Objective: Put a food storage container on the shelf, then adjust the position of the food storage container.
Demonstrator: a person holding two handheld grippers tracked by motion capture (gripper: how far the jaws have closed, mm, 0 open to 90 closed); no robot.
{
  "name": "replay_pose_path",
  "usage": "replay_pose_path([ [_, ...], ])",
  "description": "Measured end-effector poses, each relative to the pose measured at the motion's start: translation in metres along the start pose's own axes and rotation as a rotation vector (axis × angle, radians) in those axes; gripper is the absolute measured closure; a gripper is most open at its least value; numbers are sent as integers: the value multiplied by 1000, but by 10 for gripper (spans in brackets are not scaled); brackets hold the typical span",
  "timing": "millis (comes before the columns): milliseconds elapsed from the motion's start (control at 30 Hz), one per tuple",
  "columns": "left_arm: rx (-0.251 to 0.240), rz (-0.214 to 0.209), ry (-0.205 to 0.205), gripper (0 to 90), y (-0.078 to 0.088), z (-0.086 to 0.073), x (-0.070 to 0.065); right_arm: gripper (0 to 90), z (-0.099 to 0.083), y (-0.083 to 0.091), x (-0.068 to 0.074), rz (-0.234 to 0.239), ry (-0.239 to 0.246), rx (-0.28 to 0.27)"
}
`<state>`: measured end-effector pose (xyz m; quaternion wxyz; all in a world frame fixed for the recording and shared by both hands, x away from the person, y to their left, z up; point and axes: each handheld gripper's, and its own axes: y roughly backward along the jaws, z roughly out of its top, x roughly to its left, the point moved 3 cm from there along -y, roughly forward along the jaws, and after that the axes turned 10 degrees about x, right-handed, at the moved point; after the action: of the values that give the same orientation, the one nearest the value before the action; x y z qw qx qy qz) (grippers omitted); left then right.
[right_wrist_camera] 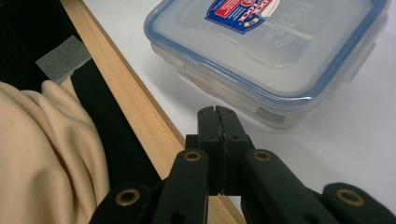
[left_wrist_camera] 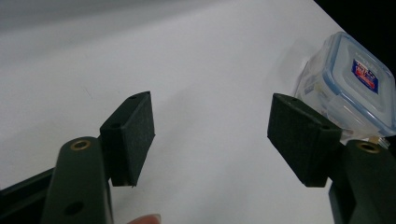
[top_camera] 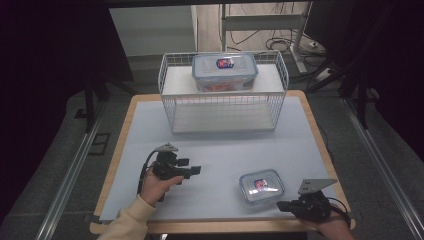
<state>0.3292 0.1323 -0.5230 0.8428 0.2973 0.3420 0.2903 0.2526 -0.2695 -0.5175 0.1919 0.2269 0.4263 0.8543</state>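
Two food boxes share this scene, and the small box [top_camera: 261, 186] is the one in play: it sits flat on the counter [top_camera: 215, 165] near the front edge, toward the front right corner, with its lid clipped on. The right gripper [top_camera: 281, 205] lies just beside it, between the box and the front edge, with its jaws pressed together and nothing between them. In the right gripper view those closed tips point at the near side wall of the small box [right_wrist_camera: 275, 56], close to it but apart.

The main risk is that the right gripper, with jaws together, can only push. A nudge from this side would slide the light box across the smooth white surface rather than pick it up, and a push low on the wall could tip it or snag a lid clip. The jaws would need to spread first, and there is little room between the box and the wooden front edge for that.

The left gripper [top_camera: 194, 170] hovers over the front left part of the counter with jaws wide apart and empty, well away from the box. If it reaches across while the right one pushes, the two could collide.

The wire rack [top_camera: 222, 107] at the back edge carries the large box [top_camera: 225, 70] on its top shelf.
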Motion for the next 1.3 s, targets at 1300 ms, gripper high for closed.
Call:
replay_pose_path([
  [1300,-1,1,-1,313,2,-1,1,897,12,-23,2,2,38,60],
])
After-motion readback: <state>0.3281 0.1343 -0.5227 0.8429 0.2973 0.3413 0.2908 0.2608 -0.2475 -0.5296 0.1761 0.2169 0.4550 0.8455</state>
